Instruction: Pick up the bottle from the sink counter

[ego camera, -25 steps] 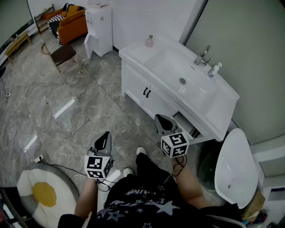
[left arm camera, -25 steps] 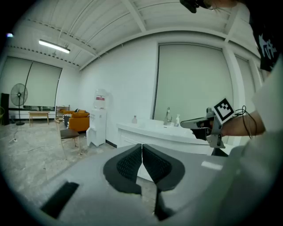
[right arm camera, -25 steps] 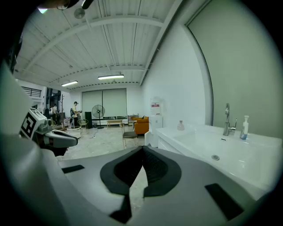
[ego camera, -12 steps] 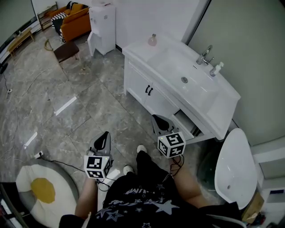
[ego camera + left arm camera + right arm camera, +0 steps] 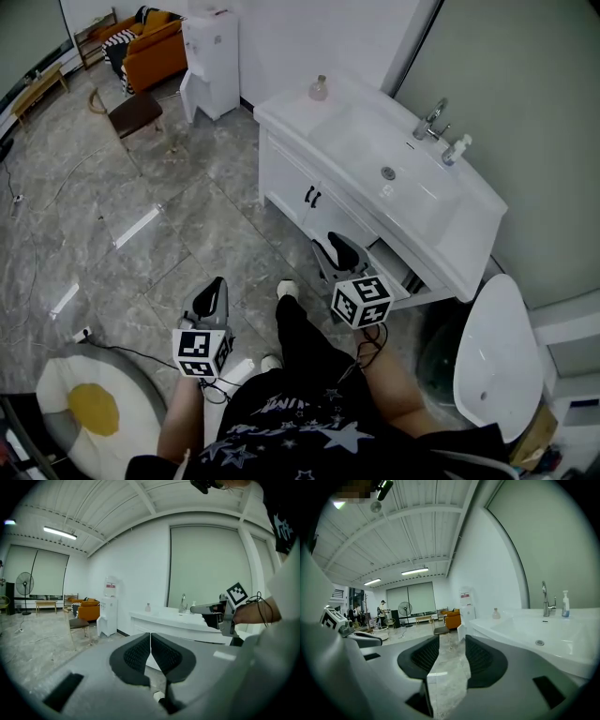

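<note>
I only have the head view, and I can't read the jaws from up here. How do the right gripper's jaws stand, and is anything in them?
Observer: In the right gripper view, the right gripper has its jaws apart and opening. Nothing is between them, only the floor shows through the gap.
Operator: And the left one?
Observer: The left gripper view shows the left gripper with its jaws shut together and nothing held.
</note>
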### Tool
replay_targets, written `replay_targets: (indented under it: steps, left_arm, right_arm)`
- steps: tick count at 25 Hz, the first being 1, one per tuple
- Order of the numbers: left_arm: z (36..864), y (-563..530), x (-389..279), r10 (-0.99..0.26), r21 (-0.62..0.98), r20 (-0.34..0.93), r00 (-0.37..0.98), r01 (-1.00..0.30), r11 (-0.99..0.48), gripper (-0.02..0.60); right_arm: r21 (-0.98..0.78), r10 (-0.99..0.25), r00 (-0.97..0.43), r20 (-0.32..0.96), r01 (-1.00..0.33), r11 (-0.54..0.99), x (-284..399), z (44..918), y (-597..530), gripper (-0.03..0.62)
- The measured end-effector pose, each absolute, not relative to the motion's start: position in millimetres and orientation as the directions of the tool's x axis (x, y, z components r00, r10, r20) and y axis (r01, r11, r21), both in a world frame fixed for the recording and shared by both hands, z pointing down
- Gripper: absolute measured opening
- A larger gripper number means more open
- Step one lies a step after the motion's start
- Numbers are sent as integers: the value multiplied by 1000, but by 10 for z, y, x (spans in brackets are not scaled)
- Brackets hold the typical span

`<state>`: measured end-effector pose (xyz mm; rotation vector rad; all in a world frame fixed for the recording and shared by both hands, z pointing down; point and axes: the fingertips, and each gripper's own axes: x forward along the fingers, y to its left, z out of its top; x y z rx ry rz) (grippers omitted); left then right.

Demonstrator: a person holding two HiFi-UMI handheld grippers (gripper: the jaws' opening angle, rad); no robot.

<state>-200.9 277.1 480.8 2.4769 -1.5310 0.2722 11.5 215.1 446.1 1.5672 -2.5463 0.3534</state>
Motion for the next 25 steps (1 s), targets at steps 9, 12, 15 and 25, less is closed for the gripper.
replay_targets:
  steps: [9,12,15,25]
  left_arm:
    - [4938,1761,-2012,-862,61,310,402,-913,-404,21]
    - [4944,1289,-1926,-860,55,323,396,-915,-401,21]
    - [4905,781,-1790,-858,54,332,393,-916,-398,21]
    - [4696,-463,-1402,-877,4,307,371,-921,-389,21]
  right_arm:
    - [-197,-848,-477,231,-877,439,198,4647,935,291]
    - [-210,-843,-481,241,-874,439,288,4684,458,291]
    - [-217,-840,-482,250,-873,436,437,4671,-42,291]
    - [-232,-832,-494,254,-866,443,822,4684,-1264,291]
